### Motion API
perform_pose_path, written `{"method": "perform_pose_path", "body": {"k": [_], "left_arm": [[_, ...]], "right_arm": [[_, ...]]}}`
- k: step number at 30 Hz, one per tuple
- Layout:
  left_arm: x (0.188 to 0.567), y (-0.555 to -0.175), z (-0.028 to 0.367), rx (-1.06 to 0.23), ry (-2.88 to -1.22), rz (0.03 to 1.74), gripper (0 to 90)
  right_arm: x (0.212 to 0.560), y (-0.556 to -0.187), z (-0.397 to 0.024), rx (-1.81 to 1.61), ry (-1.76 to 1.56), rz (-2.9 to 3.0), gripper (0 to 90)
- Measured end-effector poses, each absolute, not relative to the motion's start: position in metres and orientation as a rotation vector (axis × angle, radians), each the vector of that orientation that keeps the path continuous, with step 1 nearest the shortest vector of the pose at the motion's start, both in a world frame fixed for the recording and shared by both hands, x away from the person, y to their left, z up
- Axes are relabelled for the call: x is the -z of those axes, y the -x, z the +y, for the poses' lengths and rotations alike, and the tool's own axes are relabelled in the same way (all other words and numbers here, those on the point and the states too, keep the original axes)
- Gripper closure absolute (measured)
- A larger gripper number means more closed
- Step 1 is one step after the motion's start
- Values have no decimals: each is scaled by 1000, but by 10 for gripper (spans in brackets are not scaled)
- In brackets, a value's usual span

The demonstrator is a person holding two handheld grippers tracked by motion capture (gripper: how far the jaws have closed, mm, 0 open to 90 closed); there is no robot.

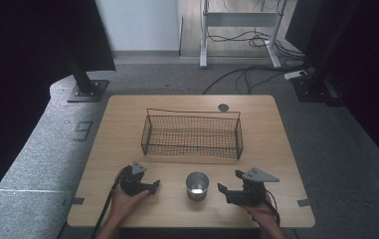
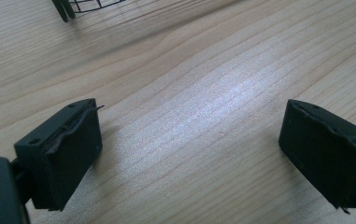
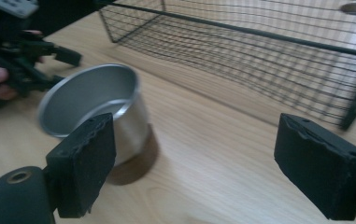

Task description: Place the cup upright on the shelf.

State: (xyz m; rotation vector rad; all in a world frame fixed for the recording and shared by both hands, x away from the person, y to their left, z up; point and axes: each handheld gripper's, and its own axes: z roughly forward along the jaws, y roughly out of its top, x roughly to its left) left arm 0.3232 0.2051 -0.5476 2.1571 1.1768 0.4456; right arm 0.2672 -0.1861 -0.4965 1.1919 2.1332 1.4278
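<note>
**Cup not yet picked up, basket empty**

Grey carpet, trailing cables and dark stands surround a light wooden table (image 1: 127, 124) with rounded corners, where the work appears to be at its very start. On the far half of the tabletop stands a long rectangular black wire-mesh basket (image 1: 192, 133), and nothing lies inside it. Near the front edge, roughly midway between the two hands, stands a small round shiny metal cup (image 1: 197, 184), upright, open at the top and apparently empty.

To the cup's left, the left gripper (image 1: 149, 187) rests low over bare wood; its own view shows its jaws spread wide with only tabletop between them. To the cup's right, the right gripper (image 1: 225, 191) points toward the cup. In the right gripper view the jaws are likewise spread wide, and the cup (image 3: 94, 109) sits just beyond the left jaw rather than between the two, so nothing is gripped.

Judging from this layout, the likely job of moving the cup into the basket is wholly ahead: closing in, grasping, lifting, carrying and releasing all remain.
</note>
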Motion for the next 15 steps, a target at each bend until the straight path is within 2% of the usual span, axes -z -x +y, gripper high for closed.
{"method": "perform_pose_path", "body": {"k": [15], "left_arm": [[548, -324, 205, -446, -2159, 1175, 58]], "right_arm": [[496, -266, -138, -1477, -1099, 2234, 122]]}}
